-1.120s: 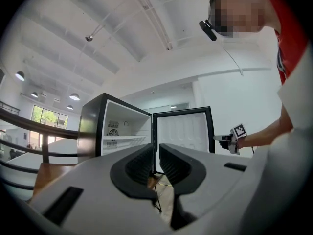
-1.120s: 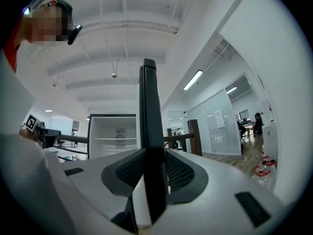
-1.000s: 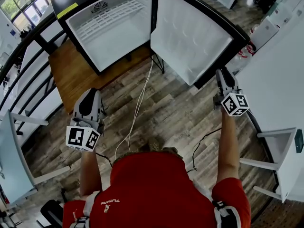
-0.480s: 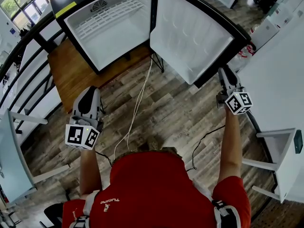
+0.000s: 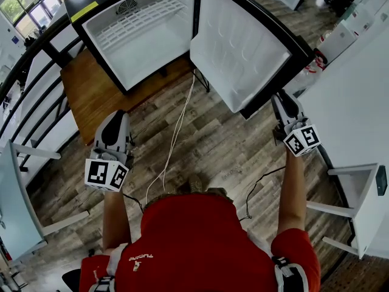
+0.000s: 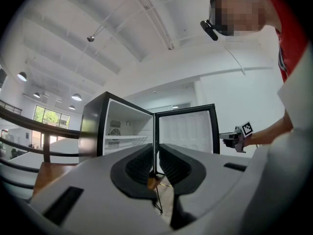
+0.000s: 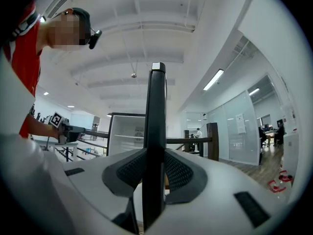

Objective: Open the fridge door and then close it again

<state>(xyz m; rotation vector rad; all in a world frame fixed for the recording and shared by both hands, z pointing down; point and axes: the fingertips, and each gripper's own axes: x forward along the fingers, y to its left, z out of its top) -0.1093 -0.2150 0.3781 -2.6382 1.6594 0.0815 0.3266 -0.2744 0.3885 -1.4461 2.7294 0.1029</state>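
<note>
A small black fridge (image 5: 143, 41) stands on a wooden platform, its white inside bare. Its door (image 5: 240, 47) hangs wide open to the right. My right gripper (image 5: 281, 99) is shut on the door's free edge. In the right gripper view that black edge (image 7: 155, 106) runs upright between the pads of my right gripper (image 7: 155, 168). My left gripper (image 5: 115, 120) hovers apart from the fridge, in front of the platform. In the left gripper view my left gripper (image 6: 155, 163) has its jaws nearly together with a narrow slit and nothing in it; the fridge (image 6: 127, 131) and door (image 6: 188, 131) lie ahead.
A white cable (image 5: 176, 132) trails over the wood floor from the fridge toward the person. A black cable (image 5: 261, 184) lies at the right. The wooden platform (image 5: 85, 96) and a black railing (image 5: 36, 59) are at the left. A white table (image 5: 358, 102) stands right.
My right gripper has shifted left with the door's edge, and the door has swung a little toward the fridge. The left gripper has stayed in place.
</note>
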